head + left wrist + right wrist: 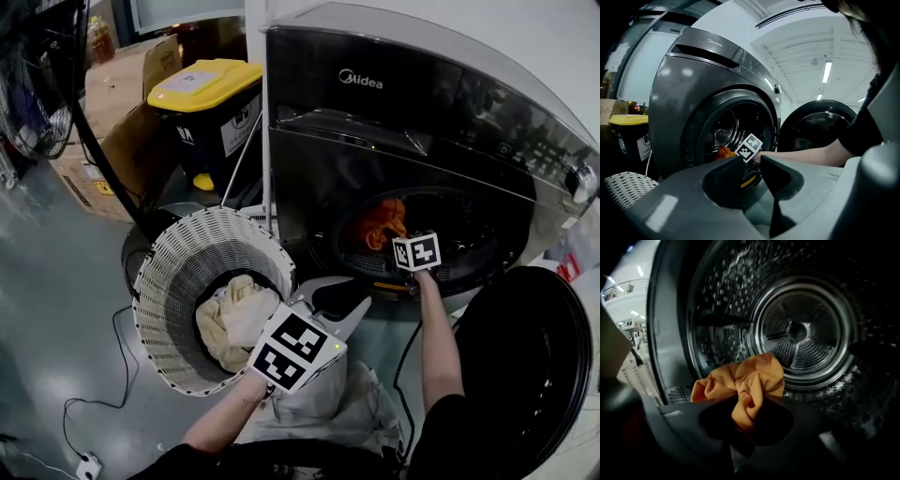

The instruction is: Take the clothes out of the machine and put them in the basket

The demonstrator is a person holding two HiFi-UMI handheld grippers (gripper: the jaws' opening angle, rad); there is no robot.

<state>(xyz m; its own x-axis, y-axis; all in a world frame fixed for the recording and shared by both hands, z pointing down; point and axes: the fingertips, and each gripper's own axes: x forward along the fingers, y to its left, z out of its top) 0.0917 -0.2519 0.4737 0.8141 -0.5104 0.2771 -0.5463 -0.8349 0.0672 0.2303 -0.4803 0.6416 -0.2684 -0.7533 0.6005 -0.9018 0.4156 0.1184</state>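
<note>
Right gripper [742,418], fingers clamped on an orange cloth [740,376] bunched just ahead of them inside the drum [801,329], should draw it straight back, keeping grip, toward the basket [178,253]; left gripper [752,171] hangs empty, fingers slightly apart.

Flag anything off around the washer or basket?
Nothing stands out. The washer has its door open, the right gripper pinches an orange cloth in the drum, the left gripper is open and empty, and cream cloth lies inside the basket.
</note>
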